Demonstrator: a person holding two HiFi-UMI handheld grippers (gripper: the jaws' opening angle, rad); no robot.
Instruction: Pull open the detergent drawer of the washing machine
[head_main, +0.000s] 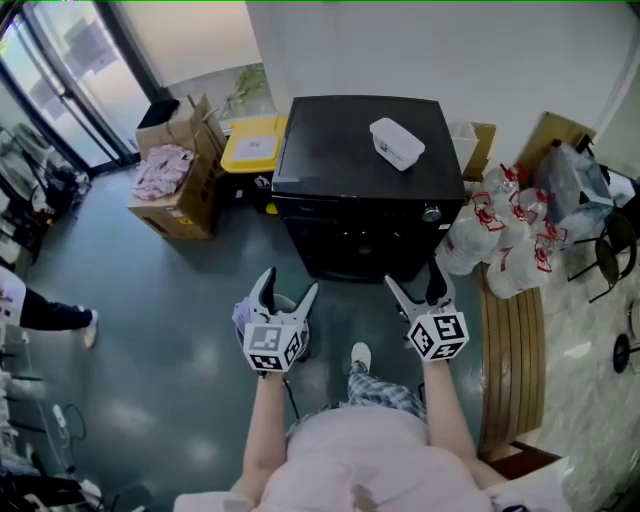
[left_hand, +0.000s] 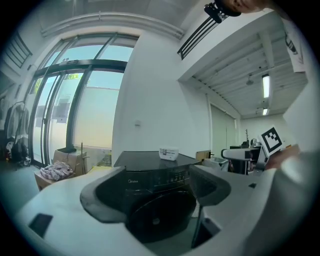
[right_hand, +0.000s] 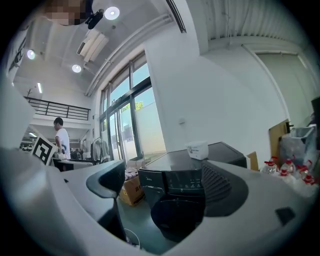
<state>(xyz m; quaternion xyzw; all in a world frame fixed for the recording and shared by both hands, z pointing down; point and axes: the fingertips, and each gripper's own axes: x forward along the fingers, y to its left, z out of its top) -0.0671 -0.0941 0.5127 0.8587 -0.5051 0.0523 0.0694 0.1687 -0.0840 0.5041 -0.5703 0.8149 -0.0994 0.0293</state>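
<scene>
A black front-loading washing machine (head_main: 360, 180) stands against the white wall, its round door (left_hand: 160, 217) shut. The detergent drawer (right_hand: 150, 180) sits at the top left of its front, flush with the panel, beside the control strip (right_hand: 185, 179). My left gripper (head_main: 290, 285) hovers open in front of the machine's lower left, a short way off. My right gripper (head_main: 415, 285) is open too, near the machine's lower right corner. Neither touches the machine. Both gripper views look at its front between empty jaws. A white box (head_main: 397, 143) lies on the lid.
Cardboard boxes with clothes (head_main: 180, 170) and a yellow bin (head_main: 253, 143) stand left of the machine. Bags of bottles (head_main: 505, 240) and a wooden bench (head_main: 512, 360) are on the right. A small pale tub (head_main: 243, 316) sits below the left gripper. A person's leg (head_main: 50, 315) shows far left.
</scene>
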